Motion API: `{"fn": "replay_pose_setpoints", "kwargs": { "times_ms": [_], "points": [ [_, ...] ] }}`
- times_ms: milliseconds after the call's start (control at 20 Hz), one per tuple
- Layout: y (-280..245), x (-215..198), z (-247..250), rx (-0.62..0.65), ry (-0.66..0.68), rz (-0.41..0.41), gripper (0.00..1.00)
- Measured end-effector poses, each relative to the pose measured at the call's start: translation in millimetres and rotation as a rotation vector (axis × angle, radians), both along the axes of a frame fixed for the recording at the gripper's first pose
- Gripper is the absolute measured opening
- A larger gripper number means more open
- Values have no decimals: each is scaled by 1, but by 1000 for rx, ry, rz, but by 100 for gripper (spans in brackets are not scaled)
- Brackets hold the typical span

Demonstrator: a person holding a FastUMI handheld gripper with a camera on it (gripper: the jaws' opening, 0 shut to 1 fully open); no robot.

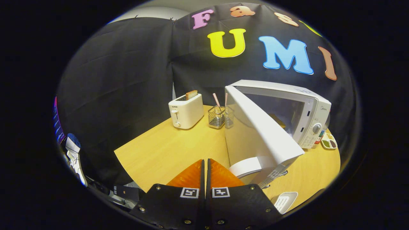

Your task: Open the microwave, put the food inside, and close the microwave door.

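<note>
The white microwave [306, 105] stands on the wooden table [166, 150], ahead of the fingers and to their right. Its door [255, 131] is swung wide open toward me, with the curved white handle [244, 166] just right of my fingertips. Inside the cavity a yellowish-brown item [277, 120] peeks out from behind the door's top edge; what it is cannot be made out. My gripper [205, 163] hovers over the table's near part, its orange fingers [191, 175] pressed together with nothing between them, close beside the door's outer face.
At the back of the table stand a white toaster [186, 111] with a slice of toast and a wire basket [217, 116] holding straws. A small dish of snacks [329, 142] sits right of the microwave. A white slotted tray [284, 201] lies at the near right edge.
</note>
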State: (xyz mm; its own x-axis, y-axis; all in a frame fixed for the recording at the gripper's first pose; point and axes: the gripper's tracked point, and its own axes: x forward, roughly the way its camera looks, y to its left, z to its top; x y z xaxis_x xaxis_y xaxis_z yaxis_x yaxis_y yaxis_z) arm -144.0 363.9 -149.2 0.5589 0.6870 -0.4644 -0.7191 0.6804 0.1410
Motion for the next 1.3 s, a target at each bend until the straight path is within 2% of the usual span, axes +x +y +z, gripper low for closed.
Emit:
{"fn": "replay_pose_setpoints", "kwargs": {
  "times_ms": [450,1300],
  "points": [
    [-41,50,-2,-1,2,-62,1],
    [-108,186,-12,24,6,-252,1]
  ]
}}
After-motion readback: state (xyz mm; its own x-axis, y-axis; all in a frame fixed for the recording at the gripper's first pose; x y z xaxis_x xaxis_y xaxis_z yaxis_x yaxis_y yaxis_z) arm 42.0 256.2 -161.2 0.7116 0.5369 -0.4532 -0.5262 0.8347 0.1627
